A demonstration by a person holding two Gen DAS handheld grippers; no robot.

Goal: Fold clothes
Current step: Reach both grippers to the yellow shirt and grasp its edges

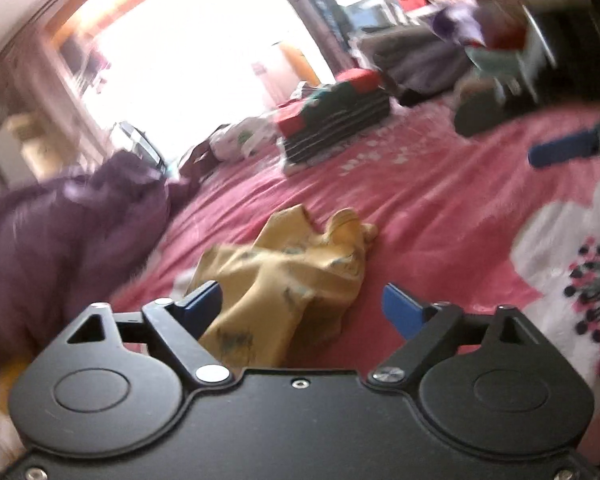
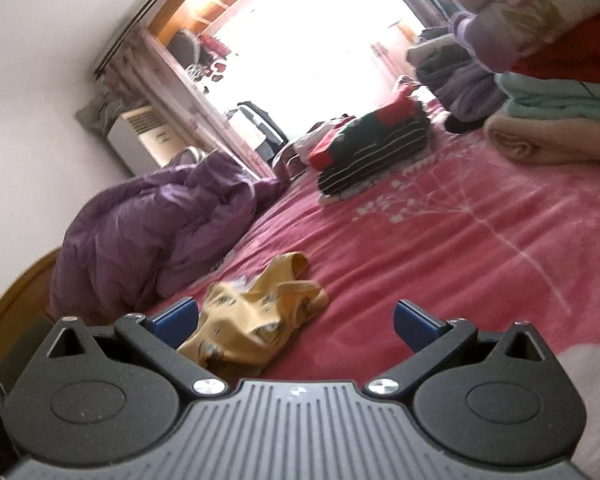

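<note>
A crumpled yellow printed garment point(image 1: 288, 276) lies on the pink bedspread point(image 1: 440, 208). My left gripper point(image 1: 302, 304) hovers just over its near end, blue pads wide apart, jaws open, cloth between them but not clamped. In the right wrist view the same yellow garment point(image 2: 256, 320) sits just ahead and left of centre, beside the left pad point(image 2: 178, 320). My right gripper point(image 2: 296, 324) is open over bare pink bedspread point(image 2: 440, 240). The right gripper point(image 1: 560, 148) also shows as a blurred blue finger at the far right of the left wrist view.
A purple quilted jacket point(image 2: 152, 232) is heaped at the left bed edge. A folded stack of dark striped and red clothes point(image 2: 376, 148) sits farther back. More folded piles point(image 2: 552, 92) stand at the right. A bright window is beyond.
</note>
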